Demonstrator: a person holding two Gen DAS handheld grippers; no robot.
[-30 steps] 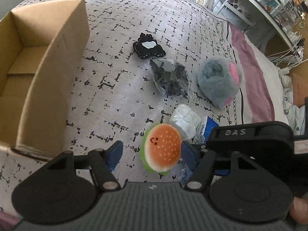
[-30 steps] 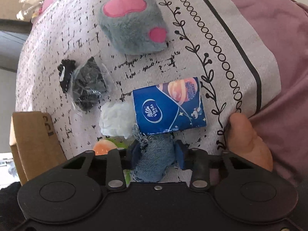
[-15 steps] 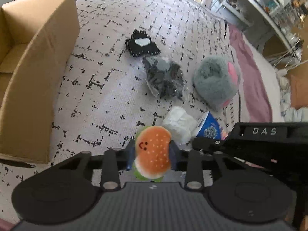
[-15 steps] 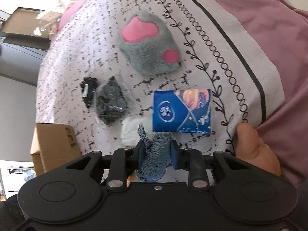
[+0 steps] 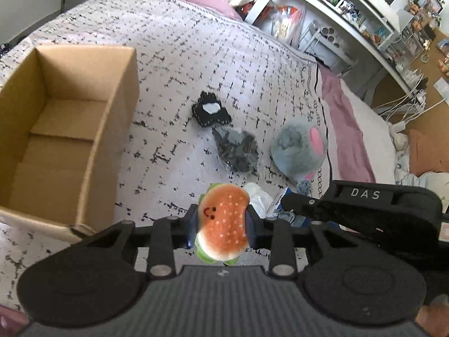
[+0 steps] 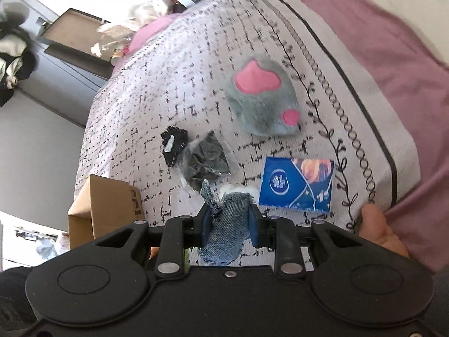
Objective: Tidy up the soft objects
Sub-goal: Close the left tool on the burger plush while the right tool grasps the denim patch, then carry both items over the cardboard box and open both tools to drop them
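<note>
In your left wrist view, your left gripper point(image 5: 221, 226) has its fingers closed on the burger plush point(image 5: 223, 223), which is lifted clear of the bedspread point(image 5: 196, 56). The cardboard box point(image 5: 112, 129) sits to its left with nothing showing inside, so by the look of it no item has been put away yet. To the right of the box lie the black felt piece point(image 5: 211, 113), beyond it the clear bag of dark bits point(image 5: 237, 151), then the grey paw plush point(image 5: 300, 153) farthest from the box; your right gripper crosses the lower right. In your right wrist view, your right gripper point(image 6: 228, 224) is clamped around the denim scrap point(image 6: 228, 230), also off the bed. The box point(image 6: 108, 205) is at lower left; the blue tissue pack point(image 6: 297, 188) lies well to its right, with a white wad point(image 6: 238, 189) between them. I'd judge you are at the start: two items in hand, five left on the bedspread.
</note>
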